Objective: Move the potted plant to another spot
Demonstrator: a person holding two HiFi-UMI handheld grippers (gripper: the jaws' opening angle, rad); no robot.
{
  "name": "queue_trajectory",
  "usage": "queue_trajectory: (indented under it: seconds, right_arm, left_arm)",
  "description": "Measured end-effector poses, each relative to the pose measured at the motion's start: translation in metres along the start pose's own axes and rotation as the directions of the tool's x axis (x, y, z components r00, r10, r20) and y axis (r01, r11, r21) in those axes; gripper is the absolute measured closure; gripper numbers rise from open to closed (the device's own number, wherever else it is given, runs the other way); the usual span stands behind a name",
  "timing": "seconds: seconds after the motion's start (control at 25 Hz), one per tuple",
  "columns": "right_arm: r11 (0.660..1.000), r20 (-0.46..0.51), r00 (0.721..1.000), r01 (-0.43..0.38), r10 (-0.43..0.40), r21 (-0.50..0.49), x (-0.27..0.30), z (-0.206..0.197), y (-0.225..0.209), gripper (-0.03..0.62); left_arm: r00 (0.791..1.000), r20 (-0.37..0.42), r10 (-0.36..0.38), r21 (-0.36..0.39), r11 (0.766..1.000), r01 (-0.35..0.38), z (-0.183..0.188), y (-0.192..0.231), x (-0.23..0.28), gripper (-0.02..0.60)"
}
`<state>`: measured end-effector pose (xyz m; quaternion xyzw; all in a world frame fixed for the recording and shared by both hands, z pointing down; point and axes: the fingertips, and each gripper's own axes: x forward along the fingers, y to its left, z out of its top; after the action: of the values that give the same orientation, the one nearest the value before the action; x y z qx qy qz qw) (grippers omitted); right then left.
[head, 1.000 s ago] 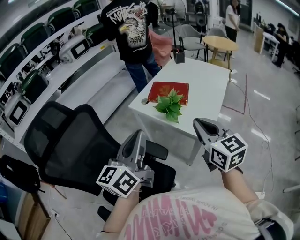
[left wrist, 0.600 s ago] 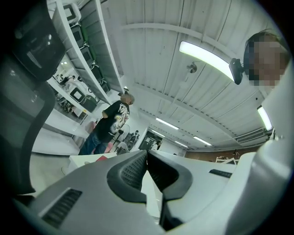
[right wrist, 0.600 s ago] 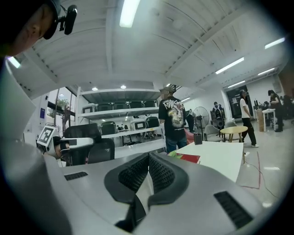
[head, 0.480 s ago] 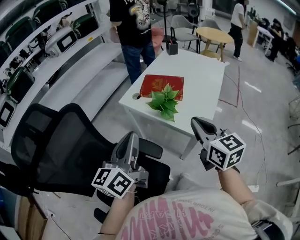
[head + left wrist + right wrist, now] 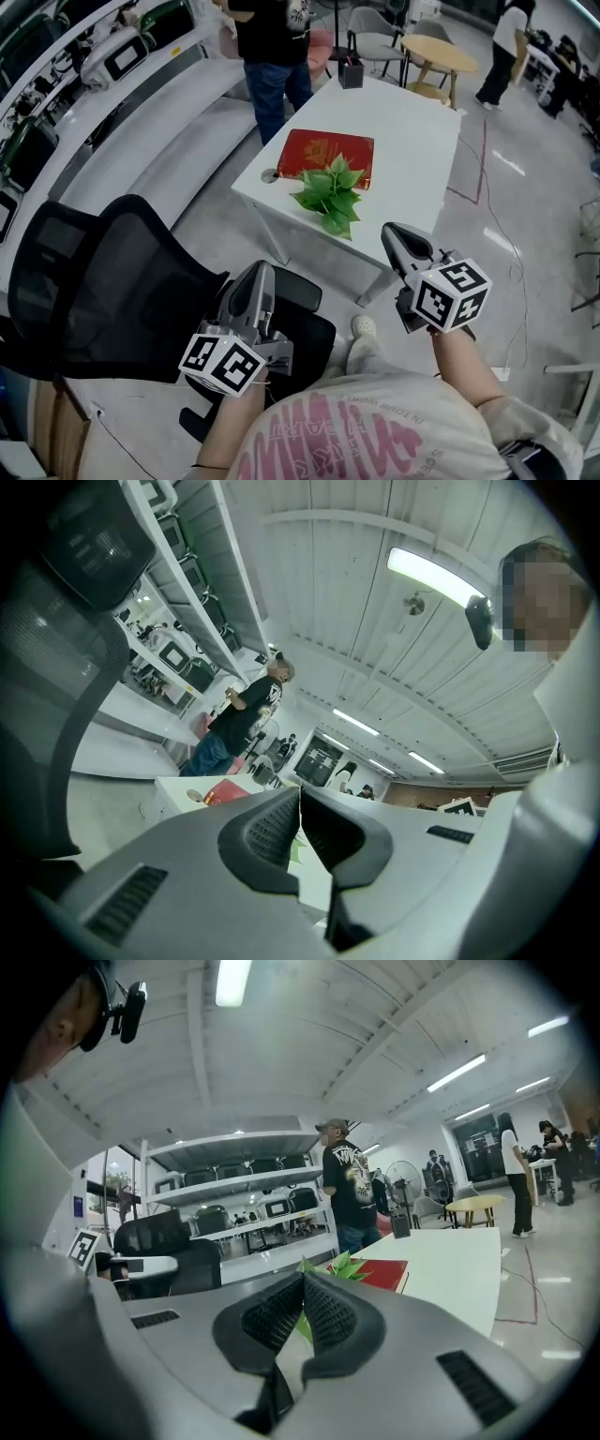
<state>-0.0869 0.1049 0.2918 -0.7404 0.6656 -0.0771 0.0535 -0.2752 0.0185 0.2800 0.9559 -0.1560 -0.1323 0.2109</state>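
The white rectangular desk [image 5: 412, 131] fills the head view's upper middle, with a black mesh office chair [image 5: 103, 281] at eight o'clock. The green leafy potted plant [image 5: 330, 192] stands at the desk's near edge. It touches a flat red mat [image 5: 328, 152] and is well apart from both tools. It lies at one o'clock from the left tool [image 5: 257, 274] and ten o'clock from the right tool [image 5: 397, 236]. Both tools' jaws are together with nothing between them. Only the right gripper view shows the leaves just above its jaws.

Left gripper [image 5: 299, 801] jaws together, empty; white table [image 5: 180, 787], red book [image 5: 223, 795] beyond; person [image 5: 246, 714] standing.
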Motion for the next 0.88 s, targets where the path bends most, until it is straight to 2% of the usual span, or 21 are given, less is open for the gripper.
queue_trajectory:
  seconds: [0.52,0.88]
  right_arm:
    - [0.993,-0.099,0.99,-0.098,0.104,0.061,0.059,-0.022,-0.053,0.579]
    - [0.976,-0.166,0.967,-0.173,0.194,0.131,0.106,-0.047,-0.087,0.574]
  left_arm:
    - [0.994,-0.031,0.101,-0.035,0.994,-0.102,-0.031,0.028,0.053,0.557]
    - [0.98,-0.061,0.191,-0.05,0.98,-0.194,-0.05,0.051,0.079,0.557]
